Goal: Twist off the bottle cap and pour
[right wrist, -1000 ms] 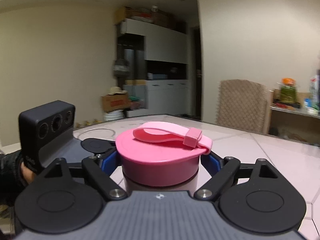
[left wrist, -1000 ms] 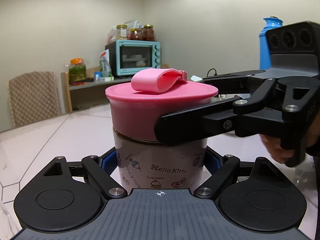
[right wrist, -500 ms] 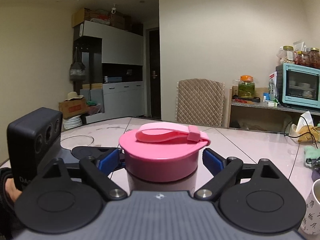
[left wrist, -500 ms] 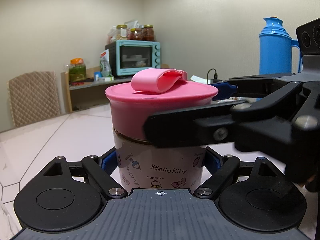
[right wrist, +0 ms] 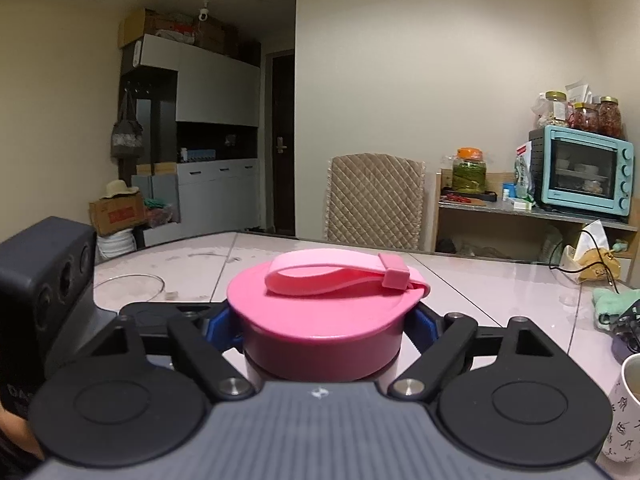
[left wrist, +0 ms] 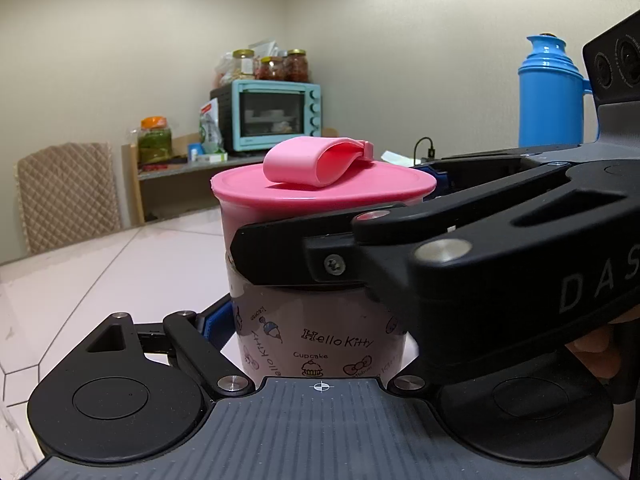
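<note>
Since a second ago my right tongs (right wrist: 322,320) have swung round, clamped on the cap (right wrist: 320,316); my left tongs (left wrist: 320,322) grip the bottle (left wrist: 316,336) below them.

Left tongs (left wrist: 320,322) clamp the bottle (left wrist: 316,336) body; right tongs (left wrist: 340,232) grip its pink cap (left wrist: 320,196).

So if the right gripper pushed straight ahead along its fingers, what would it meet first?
The right gripper is already clamped on the pink screw cap, so that blocks it; beyond lies bare pale tabletop, probably free.
</note>
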